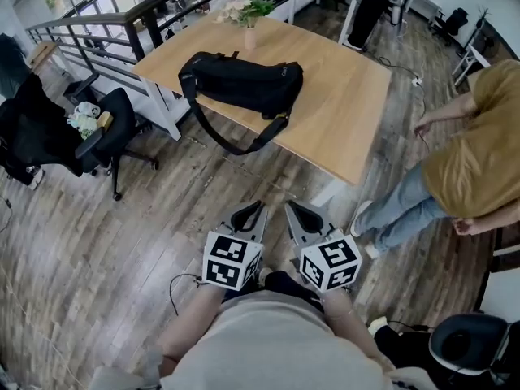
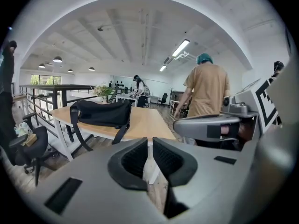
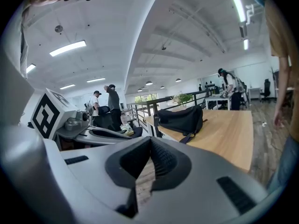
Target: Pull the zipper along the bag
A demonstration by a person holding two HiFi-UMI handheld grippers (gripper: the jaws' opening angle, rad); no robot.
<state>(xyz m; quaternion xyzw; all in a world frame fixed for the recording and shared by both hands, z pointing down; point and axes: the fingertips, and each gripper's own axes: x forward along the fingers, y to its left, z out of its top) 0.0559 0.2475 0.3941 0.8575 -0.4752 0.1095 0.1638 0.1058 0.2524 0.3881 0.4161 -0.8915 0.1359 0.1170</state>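
A black bag [image 1: 240,84] lies on the near-left part of a wooden table [image 1: 349,112], and its strap hangs over the table's edge. The bag also shows in the left gripper view [image 2: 100,113] and the right gripper view [image 3: 180,118], far ahead of the jaws. I cannot make out the zipper from here. My left gripper [image 1: 258,210] [image 2: 150,141] and right gripper [image 1: 292,208] [image 3: 149,141] are held side by side close to my body, over the floor and well short of the table. Both are shut with nothing between their jaws.
A person in a tan shirt and jeans [image 1: 463,169] stands at the table's right end. A black office chair [image 1: 97,140] stands at the left near a railing [image 1: 106,23]. A flower vase [image 1: 248,15] sits at the table's far side. Another chair [image 1: 467,344] is at the bottom right.
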